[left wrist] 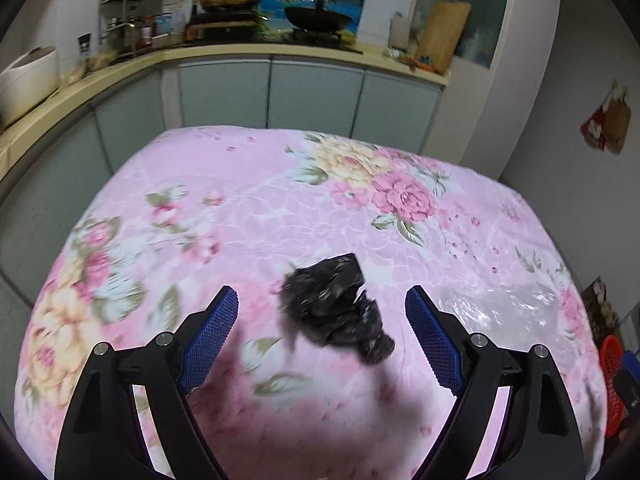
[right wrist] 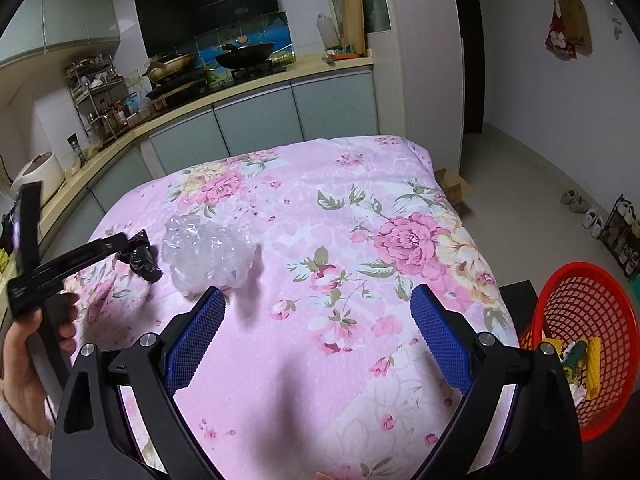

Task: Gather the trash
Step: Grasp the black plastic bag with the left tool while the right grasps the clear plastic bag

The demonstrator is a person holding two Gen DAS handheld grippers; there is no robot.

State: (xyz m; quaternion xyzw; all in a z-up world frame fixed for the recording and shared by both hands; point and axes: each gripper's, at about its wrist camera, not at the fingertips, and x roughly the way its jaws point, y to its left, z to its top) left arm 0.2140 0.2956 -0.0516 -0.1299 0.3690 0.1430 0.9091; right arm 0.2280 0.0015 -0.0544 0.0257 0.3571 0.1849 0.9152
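A crumpled black plastic bag (left wrist: pixel 338 306) lies on the pink floral tablecloth (left wrist: pixel 248 208). My left gripper (left wrist: pixel 322 300) is open, its blue pads on either side of the bag, apart from it. The bag (right wrist: pixel 142 260) also shows in the right wrist view, with a crumpled clear plastic wad (right wrist: pixel 210 258) beside it; the wad (left wrist: pixel 500 308) sits right of the left gripper. My right gripper (right wrist: pixel 318 296) is open and empty above the cloth, the wad just beyond its left pad. A red mesh basket (right wrist: pixel 580 300) holding some trash stands at the right.
A kitchen counter (left wrist: pixel 224 54) with pans, bottles and a rice cooker (left wrist: pixel 28 76) runs behind the table. The red basket's edge (left wrist: pixel 612 384) shows at the right. A cardboard box (right wrist: pixel 454 186) and shoes (right wrist: pixel 580 208) lie on the floor.
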